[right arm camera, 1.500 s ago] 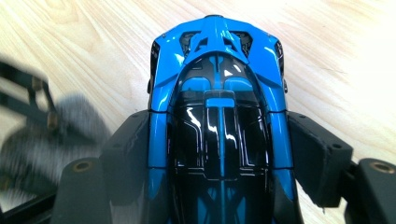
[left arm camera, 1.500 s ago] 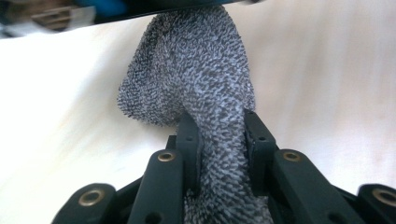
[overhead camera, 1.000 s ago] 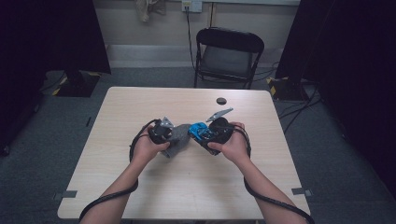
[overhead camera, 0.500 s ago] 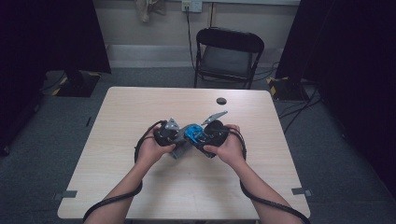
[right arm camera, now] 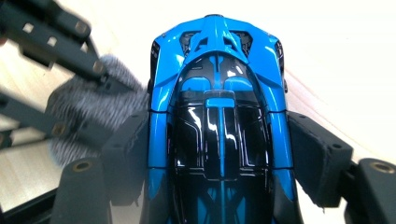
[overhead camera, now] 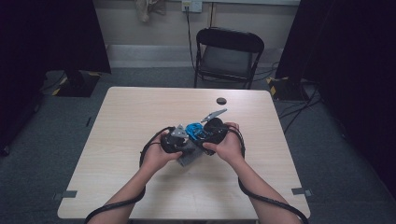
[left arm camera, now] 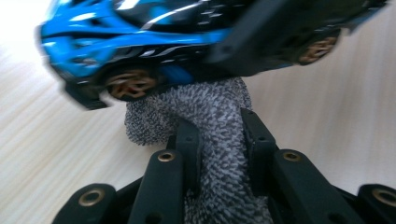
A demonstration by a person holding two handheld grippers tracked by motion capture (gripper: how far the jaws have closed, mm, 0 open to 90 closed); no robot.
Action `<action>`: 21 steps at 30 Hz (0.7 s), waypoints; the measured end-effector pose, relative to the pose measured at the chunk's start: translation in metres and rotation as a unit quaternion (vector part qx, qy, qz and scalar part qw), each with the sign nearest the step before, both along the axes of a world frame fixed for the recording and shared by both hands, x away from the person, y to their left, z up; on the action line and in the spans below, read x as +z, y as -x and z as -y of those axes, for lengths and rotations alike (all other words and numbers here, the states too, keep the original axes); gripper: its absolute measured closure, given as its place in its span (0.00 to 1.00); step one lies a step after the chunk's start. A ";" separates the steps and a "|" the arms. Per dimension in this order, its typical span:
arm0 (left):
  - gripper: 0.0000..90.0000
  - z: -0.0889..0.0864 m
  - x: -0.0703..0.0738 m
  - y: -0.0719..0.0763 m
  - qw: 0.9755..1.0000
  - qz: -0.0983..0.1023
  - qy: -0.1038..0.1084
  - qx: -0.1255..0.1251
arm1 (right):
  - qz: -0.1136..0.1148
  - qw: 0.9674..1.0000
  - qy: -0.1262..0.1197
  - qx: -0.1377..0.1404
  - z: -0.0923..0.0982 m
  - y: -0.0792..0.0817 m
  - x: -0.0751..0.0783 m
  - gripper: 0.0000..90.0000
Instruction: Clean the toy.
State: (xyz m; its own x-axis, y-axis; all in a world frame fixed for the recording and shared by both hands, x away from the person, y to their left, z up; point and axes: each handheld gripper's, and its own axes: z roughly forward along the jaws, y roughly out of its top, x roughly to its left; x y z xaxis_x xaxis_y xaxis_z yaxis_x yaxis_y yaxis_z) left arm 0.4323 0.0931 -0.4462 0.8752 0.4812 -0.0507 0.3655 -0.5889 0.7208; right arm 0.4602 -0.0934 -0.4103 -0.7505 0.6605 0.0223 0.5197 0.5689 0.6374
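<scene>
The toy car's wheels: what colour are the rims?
Bronze-gold rims on the toy car, clearest in the left gripper view.

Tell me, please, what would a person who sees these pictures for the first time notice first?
The eye goes first to the shiny blue and black toy car, clamped by its sides in the right gripper near the middle of the wooden table. Next comes the grey fuzzy cloth, pinched in the left gripper and pressed against the car's side by a wheel. Behind the table stands a black folding chair.
</scene>
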 end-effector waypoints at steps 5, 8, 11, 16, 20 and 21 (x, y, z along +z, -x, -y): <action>0.81 0.010 -0.001 0.008 1.000 0.002 0.002 -0.020 | -0.001 1.000 -0.006 -0.009 0.002 -0.003 0.000 0.32; 0.81 0.015 -0.001 0.011 1.000 -0.001 0.002 -0.029 | 0.003 1.000 -0.004 -0.013 0.002 -0.004 0.000 0.32; 0.81 0.022 -0.002 0.014 0.999 -0.001 0.003 -0.043 | 0.003 1.000 -0.009 -0.015 0.004 -0.005 -0.001 0.32; 0.81 0.032 -0.003 0.020 0.998 -0.003 0.008 -0.070 | 0.002 1.000 -0.014 -0.023 0.007 -0.008 -0.001 0.32; 0.81 0.038 -0.004 0.024 0.996 -0.008 0.005 -0.092 | 0.005 1.000 -0.014 -0.026 0.008 -0.010 0.001 0.32; 0.81 0.038 -0.004 0.024 0.995 -0.008 0.003 -0.095 | 0.006 1.000 -0.012 -0.026 0.008 -0.011 0.001 0.32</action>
State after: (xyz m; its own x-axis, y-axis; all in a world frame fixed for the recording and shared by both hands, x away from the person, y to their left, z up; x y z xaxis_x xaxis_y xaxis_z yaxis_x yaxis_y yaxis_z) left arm 0.4080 0.0547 -0.4498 0.9496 0.3060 -0.0673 0.2588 -0.6450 0.7190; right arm 0.4714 -0.1010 -0.4095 -0.7152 0.6983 0.0290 0.5402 0.5260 0.6569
